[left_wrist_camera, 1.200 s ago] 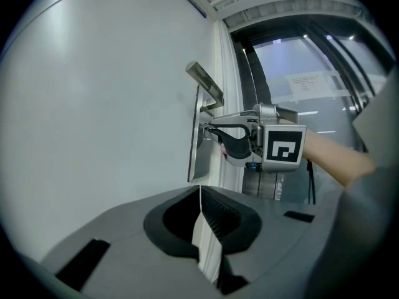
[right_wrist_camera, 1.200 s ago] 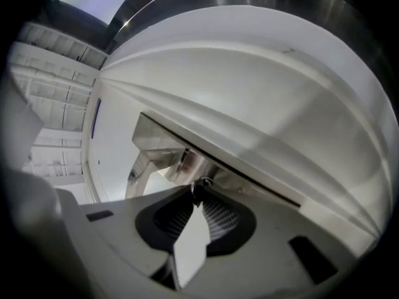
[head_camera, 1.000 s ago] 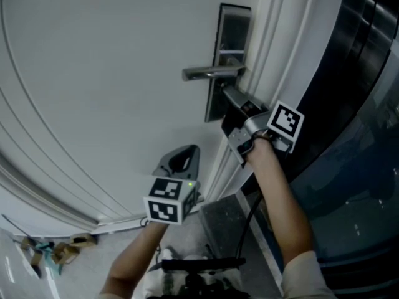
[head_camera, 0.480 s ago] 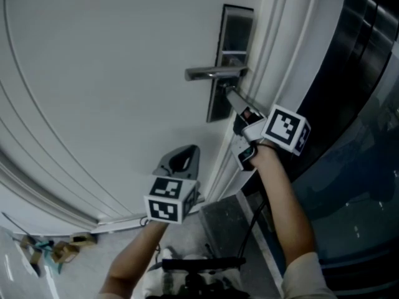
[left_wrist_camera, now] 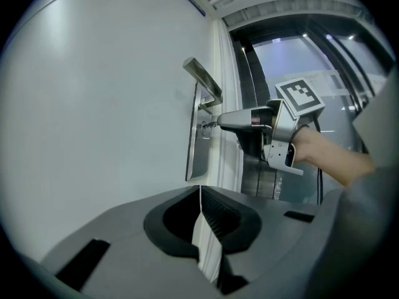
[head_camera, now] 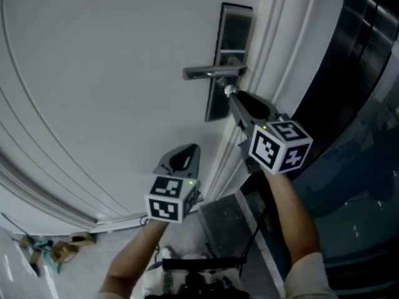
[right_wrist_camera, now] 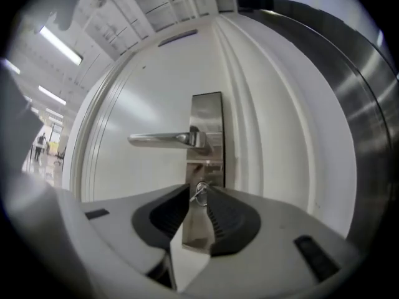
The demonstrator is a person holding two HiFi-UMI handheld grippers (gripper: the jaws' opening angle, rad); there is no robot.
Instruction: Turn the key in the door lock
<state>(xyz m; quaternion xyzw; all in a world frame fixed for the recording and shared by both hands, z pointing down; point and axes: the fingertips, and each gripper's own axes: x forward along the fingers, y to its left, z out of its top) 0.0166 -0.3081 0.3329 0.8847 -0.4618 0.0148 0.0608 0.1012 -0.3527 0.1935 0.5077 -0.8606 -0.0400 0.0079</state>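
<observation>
Your right hand-held gripper [head_camera: 230, 94] is at the key [right_wrist_camera: 199, 192] in the door lock, its jaws slackened around it.
The key sits in the keyhole of the steel lock plate [right_wrist_camera: 207, 114], just below the lever handle [right_wrist_camera: 159, 139], near the latch edge of the white door [head_camera: 112, 73]. Your right hand-held gripper points level at the plate with its marker cube [head_camera: 280, 146] on top. Its jaws have just been opening and now stand narrowly apart, with the key's head and small ring between the tips and no firm pinch on it. Your left hand-held gripper [left_wrist_camera: 200, 192] hangs lower, well apart from the lock and facing the door. Its jaws meet at the tips and nothing is between them.
</observation>
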